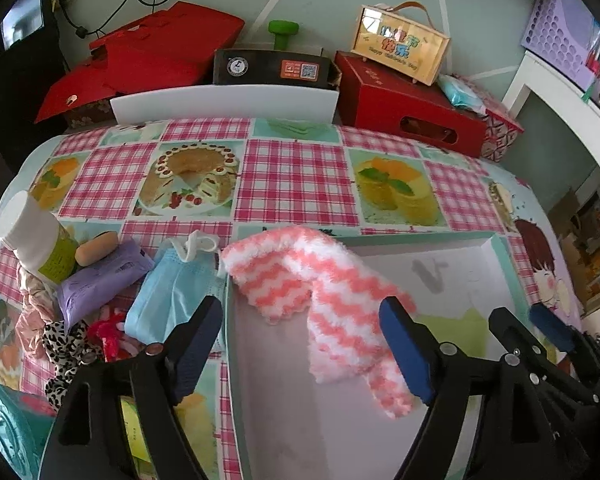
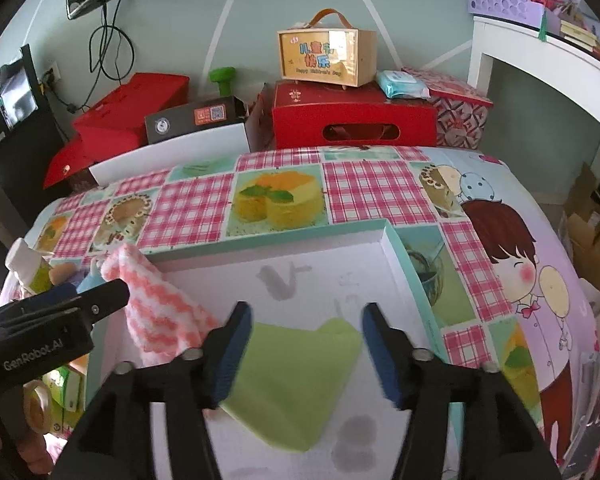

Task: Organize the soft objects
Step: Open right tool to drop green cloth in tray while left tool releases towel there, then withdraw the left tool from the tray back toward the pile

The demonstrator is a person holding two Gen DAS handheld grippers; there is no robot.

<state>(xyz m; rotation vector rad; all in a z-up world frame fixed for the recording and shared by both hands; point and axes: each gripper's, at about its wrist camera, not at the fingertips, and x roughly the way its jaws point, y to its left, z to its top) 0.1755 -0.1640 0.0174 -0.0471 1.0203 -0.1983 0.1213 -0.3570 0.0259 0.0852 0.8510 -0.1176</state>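
Both grippers, left [image 1: 300, 344] and right [image 2: 306, 350], gape wide over the tray [image 2: 400, 248]; sock [image 1: 324, 292] drapes its rim, green cloth [image 2: 296, 376] inside.

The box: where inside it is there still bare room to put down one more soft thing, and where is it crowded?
Inside the box, the far right floor is bare, between the back wall and the green cloth. The left side is taken: the pink sock hangs over the left wall onto the floor. Left of the box it is crowded with the mask, purple pack and bottle.
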